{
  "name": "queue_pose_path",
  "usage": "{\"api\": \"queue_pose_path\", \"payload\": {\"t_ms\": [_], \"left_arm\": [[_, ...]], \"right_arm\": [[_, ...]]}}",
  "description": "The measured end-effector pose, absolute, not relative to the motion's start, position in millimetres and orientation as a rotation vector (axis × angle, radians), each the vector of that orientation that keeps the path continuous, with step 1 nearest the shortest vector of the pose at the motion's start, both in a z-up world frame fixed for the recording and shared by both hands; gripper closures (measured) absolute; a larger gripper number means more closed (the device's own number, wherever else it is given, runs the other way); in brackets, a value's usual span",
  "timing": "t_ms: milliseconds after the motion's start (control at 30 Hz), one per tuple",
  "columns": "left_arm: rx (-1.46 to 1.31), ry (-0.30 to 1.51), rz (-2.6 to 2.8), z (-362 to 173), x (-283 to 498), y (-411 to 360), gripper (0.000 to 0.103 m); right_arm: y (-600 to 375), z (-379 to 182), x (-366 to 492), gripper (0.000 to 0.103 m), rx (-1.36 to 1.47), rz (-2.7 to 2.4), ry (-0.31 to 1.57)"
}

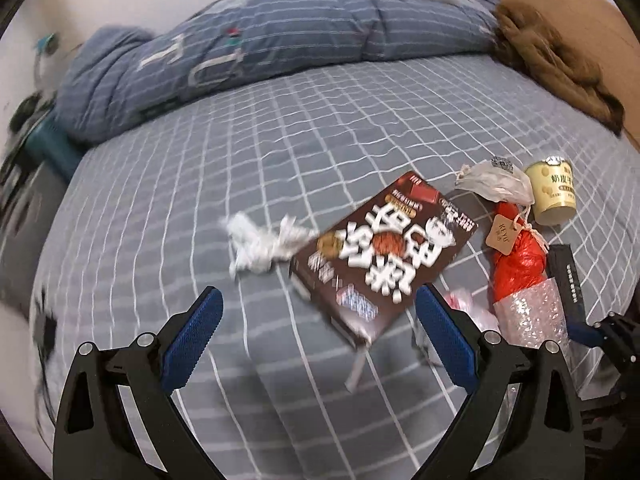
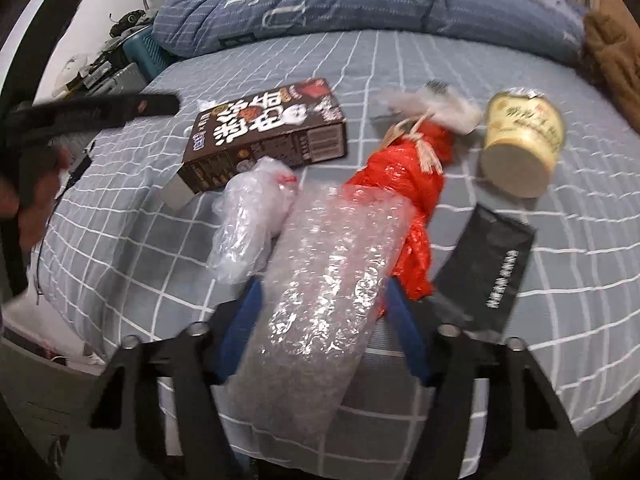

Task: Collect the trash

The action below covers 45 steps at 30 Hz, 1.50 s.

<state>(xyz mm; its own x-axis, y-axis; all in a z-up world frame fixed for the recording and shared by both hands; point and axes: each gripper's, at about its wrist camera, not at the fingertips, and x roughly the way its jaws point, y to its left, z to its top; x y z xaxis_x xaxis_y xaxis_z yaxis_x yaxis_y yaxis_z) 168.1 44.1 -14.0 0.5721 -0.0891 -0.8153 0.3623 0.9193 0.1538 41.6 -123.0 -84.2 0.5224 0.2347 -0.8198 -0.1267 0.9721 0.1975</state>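
Trash lies on a grey checked bed sheet (image 1: 200, 184). My left gripper (image 1: 318, 296) hovers open over the near corner of a brown snack box (image 1: 384, 256), with crumpled white paper (image 1: 264, 244) just left of the box. My right gripper (image 2: 324, 286) is shut on a roll of bubble wrap (image 2: 328, 272), whose blue pads (image 2: 248, 312) press its sides. Around it lie a clear plastic bag (image 2: 248, 224), a red plastic bag (image 2: 404, 184), a tipped yellow paper cup (image 2: 520, 140) and a flat black box (image 2: 488, 264). The brown snack box (image 2: 264, 136) lies beyond.
A rolled blue duvet (image 1: 260, 52) runs across the far side of the bed, with a brown garment (image 1: 556, 64) at the right by the wooden headboard. A cluttered bedside stand (image 2: 116, 64) is at the left. The person's hand (image 2: 36, 208) holds the left gripper.
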Motion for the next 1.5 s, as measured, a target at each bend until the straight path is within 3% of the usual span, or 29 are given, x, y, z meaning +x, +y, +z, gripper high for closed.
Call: {"api": "queue_pose_path", "payload": {"t_ms": [133, 233, 433, 800, 1500], "left_arm": [[0.401, 0.958, -0.372, -16.3, 195.5, 28.9, 0.008], [0.467, 0.985, -0.462, -22.1, 215.0, 16.3, 0.008], [0.679, 1.055, -0.636, -53.1, 224.3, -15.8, 0.008], [0.761, 1.137, -0.757, -78.0, 227.0, -35.9, 0.006], [0.591, 1.078, -0.540, -67.6, 217.2, -17.6, 0.009]], "right_arm": [[-119.7, -85.5, 45.9, 0.074, 0.126, 0.262, 0.996], [-125.2, -85.7, 48.9, 0.078, 0.151, 0.287, 0.994], [-134.9, -85.4, 51.2, 0.079, 0.176, 0.314, 0.995], [-130.9, -87.0, 50.7, 0.079, 0.160, 0.323, 0.988], [-135.5, -78.4, 45.1, 0.080, 0.143, 0.315, 0.969]]}}
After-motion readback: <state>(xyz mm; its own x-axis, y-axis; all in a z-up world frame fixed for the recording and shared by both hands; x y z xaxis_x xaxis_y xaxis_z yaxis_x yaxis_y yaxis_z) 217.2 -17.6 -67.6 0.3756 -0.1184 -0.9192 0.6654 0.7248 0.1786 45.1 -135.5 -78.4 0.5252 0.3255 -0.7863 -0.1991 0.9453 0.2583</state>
